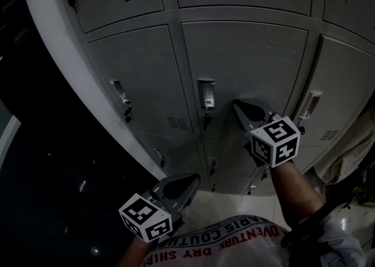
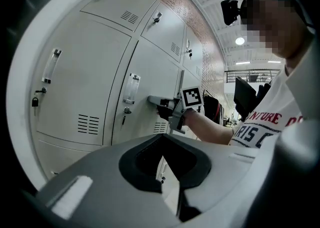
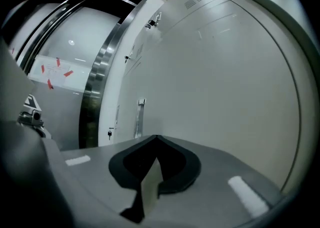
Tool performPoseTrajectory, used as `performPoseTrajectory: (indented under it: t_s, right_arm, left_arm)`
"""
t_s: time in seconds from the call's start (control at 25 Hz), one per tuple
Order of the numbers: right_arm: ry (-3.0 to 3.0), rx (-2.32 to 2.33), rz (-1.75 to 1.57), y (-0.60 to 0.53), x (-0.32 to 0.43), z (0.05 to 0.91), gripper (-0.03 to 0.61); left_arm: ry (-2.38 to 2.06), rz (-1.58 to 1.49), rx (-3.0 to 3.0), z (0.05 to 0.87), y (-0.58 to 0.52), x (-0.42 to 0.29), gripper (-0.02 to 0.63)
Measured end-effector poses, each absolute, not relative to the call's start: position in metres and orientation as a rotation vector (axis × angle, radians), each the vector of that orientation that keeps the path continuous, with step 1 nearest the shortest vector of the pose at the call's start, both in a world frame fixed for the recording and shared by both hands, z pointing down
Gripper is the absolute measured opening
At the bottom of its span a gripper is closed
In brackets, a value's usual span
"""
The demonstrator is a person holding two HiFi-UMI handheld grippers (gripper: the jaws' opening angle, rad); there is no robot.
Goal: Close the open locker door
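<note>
While right claw (image 1: 239, 106), pressed together, touches flat metal locker door (image 1: 246, 55) | left claw (image 1: 190, 179): together

The locker door (image 1: 246, 67) is a plain, pale grey metal panel in the middle column of a bank of matching lockers. It stands upright and looks level with the panels around it, closed or very nearly so. A thin dark seam runs down its right edge. A tall metal handle (image 1: 205, 93) sits by its left edge, and a key (image 1: 206, 120) hangs in the lock just beneath. In the left gripper view, vent slots (image 2: 160, 127) show low on the door.
</note>
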State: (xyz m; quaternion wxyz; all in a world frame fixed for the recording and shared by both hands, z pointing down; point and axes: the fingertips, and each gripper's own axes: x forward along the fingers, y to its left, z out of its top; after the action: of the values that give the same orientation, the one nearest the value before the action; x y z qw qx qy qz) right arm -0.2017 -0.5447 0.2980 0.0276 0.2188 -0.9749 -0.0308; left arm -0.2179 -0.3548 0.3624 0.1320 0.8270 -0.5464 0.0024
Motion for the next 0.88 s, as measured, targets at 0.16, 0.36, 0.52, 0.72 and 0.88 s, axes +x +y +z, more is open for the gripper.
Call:
performPoseTrajectory:
  t_s: [0.16, 0.36, 0.52, 0.72, 0.88]
  right_arm:
    - [-3.005, 0.719, -0.099, -0.548, -0.202, 0.299, -0.002]
    - [-2.978, 0.739, -0.108, -0.536, -0.194, 0.301, -0.002]
    - [-2.953, 0.705, -0.107, -0.509, -0.179, 0.31, -0.002]
    - [-2.952, 0.617, 0.03, -0.454, -0.144, 0.322, -0.002]
    - [-2.974, 0.561, 0.16, -0.386, -0.11, 0.328, -0.002]
  left_arm:
    - [-1.596, 0.004, 2.388, 0.363, -0.348, -0.221, 0.005]
    - [-1.578, -0.014, 2.395, 0.365, -0.338, -0.219, 0.005]
    - [-1.546, -0.02, 2.41, 0.365, -0.327, -0.212, 0.005]
    - [-1.477, -0.023, 2.444, 0.367, -0.301, -0.192, 0.005]
    - [-1.424, -0.02, 2.472, 0.367, -0.262, -0.173, 0.005]
